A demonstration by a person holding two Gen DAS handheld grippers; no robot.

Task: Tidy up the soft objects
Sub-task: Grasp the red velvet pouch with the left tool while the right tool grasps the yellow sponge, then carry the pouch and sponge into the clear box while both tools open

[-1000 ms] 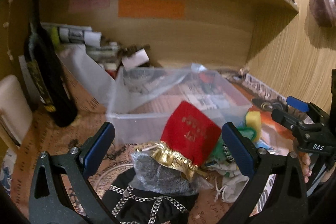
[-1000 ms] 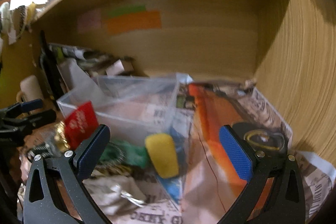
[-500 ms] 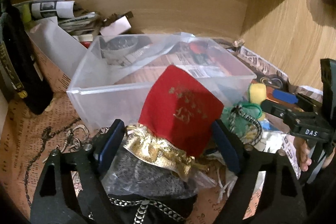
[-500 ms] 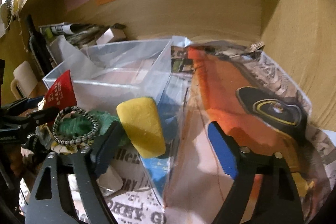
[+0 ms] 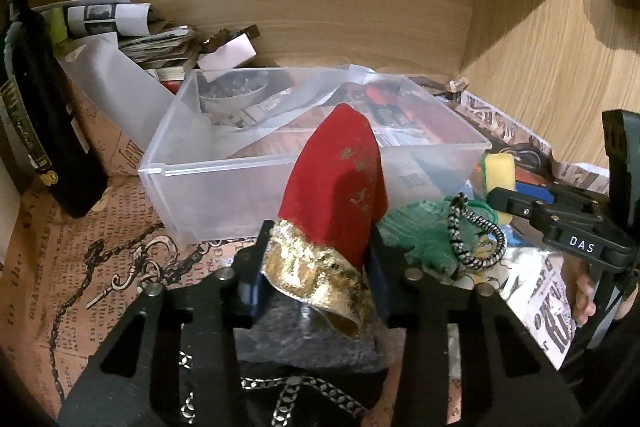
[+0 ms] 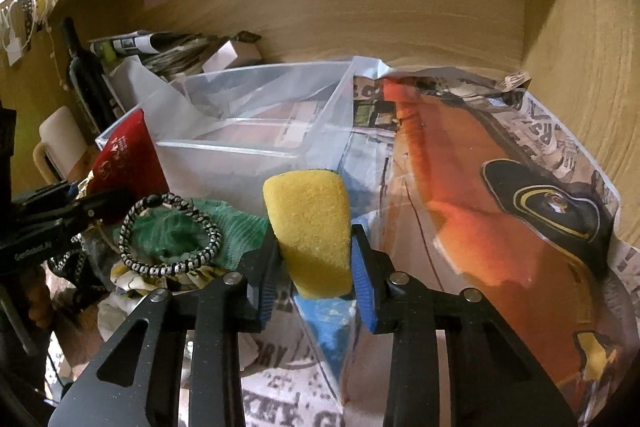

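Left wrist view. Left tool (image 5: 318, 263) clenched on the red pouch (image 5: 336, 195) at its gold collar; pouch stood upright between the pads, just in front of the clear bin (image 5: 224, 171), above a grey fuzzy bundle (image 5: 304, 339) and a black chained item (image 5: 280, 399). Green cloth (image 5: 420, 231) and braided band (image 5: 476, 239) lay to the right. Right tool (image 5: 532, 203) seen side-on beside the sponge; its grip not readable from here. Bottle (image 5: 44, 131) stood on the table (image 5: 68, 267) at left.

Right wrist view. Right tool (image 6: 316, 269) grasped the yellow sponge (image 6: 312, 231) between both pads, sponge just before the bin (image 6: 248, 151). Band (image 6: 168, 235) rested on the green cloth (image 6: 240, 227). Pouch (image 6: 128, 159) partly hidden behind the left tool (image 6: 60, 211).

Progress, as judged: early. Bin looked to hold no soft items, only a plastic sheet. Two items gripped, none placed; cloth, band, bundle, chained item remained. Bin's contents hard to separate from print showing through its walls. Whether sponge was clear of the table: could not tell.
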